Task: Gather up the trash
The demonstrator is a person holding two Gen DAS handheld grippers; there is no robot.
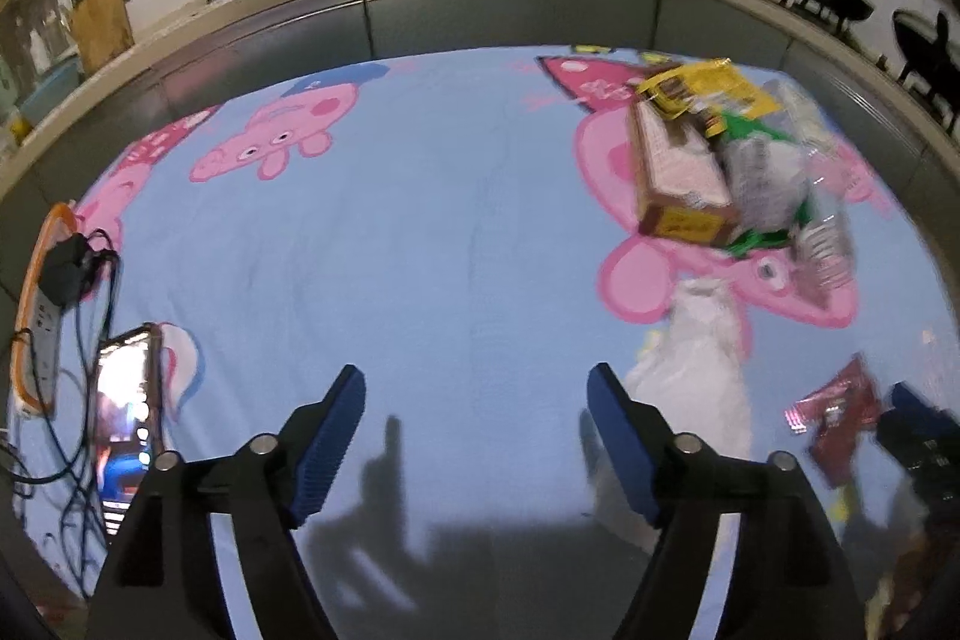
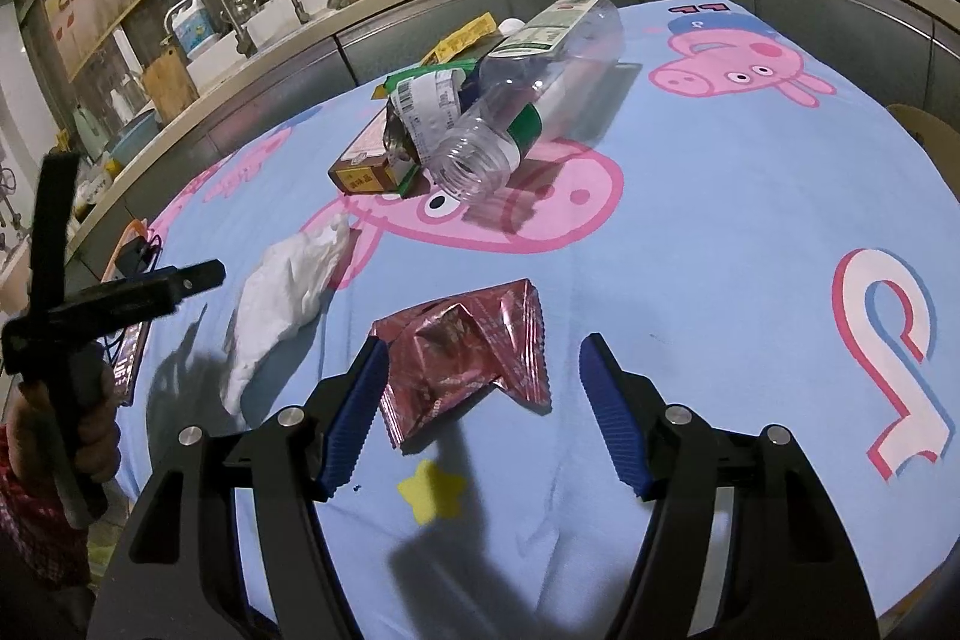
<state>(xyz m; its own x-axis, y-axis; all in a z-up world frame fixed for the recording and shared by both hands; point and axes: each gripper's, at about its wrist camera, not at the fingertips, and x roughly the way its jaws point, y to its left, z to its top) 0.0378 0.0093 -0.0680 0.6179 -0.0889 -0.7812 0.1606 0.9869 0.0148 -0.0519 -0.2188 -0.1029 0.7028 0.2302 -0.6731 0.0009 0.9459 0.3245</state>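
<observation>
The right gripper [image 2: 480,409], jaws apart and empty, is the nearer tool to the crumpled red foil wrapper [image 2: 465,361], which lies at 12 o'clock just beyond its fingertips on the blue cartoon-print tablecloth [image 2: 720,232], while the left gripper [image 1: 477,436], also apart, faces bare cloth.

My right gripper [image 2: 480,409] hovers with jaws spread around a crumpled red wrapper [image 2: 465,358] on the blue cartoon cloth [image 2: 720,232]. Left of it lies a white tissue [image 2: 282,298]; beyond, a clear bottle [image 2: 528,94] rests on a box [image 2: 366,160].
</observation>
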